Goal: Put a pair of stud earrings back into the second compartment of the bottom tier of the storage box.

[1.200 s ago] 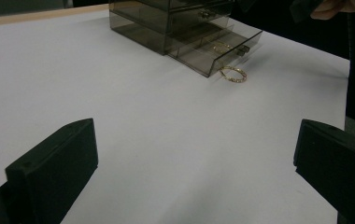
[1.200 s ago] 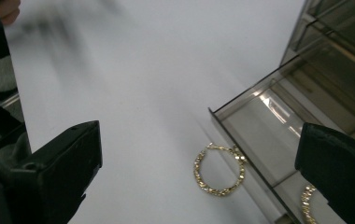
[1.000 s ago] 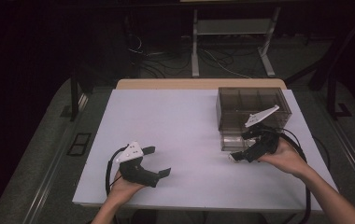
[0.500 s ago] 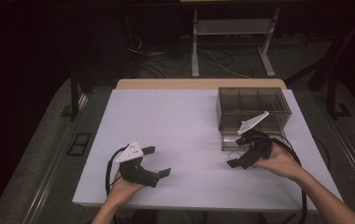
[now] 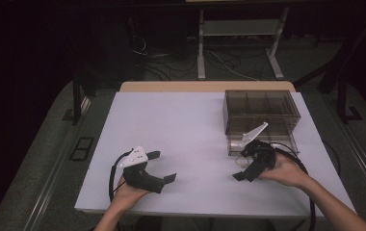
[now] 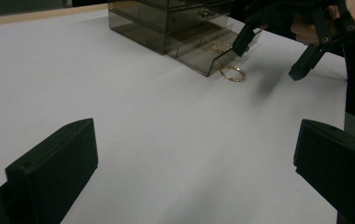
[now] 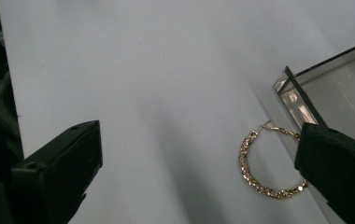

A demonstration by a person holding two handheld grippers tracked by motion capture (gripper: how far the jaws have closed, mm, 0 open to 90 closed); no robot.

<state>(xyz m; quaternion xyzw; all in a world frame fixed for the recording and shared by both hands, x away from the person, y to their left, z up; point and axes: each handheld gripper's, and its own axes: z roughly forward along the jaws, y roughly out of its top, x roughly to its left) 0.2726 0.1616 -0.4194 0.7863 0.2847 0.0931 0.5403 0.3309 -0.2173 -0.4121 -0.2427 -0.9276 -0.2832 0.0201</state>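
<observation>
Both my hands low over the table, jaws wide on each gripper.

My left gripper (image 5: 164, 167) rests near the front edge, held from beneath by my left hand (image 5: 128, 192), its jaws spread with nothing between them. My right gripper (image 5: 240, 163) tilts down and leftward, gripped by my right hand (image 5: 287, 171); its jaws have just been closing slightly, but stand open, pressing on nothing.

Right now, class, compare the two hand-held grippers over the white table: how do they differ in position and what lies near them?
The right hand-held gripper hangs beside the smoky drawer box, its open jaws above a gold hoop earring; the left hand-held gripper sits over bare white table, far from both. The right's jaws have just been closing slightly, nothing gripped; the left's stand wide. Both are black, hand-held and empty.
</observation>
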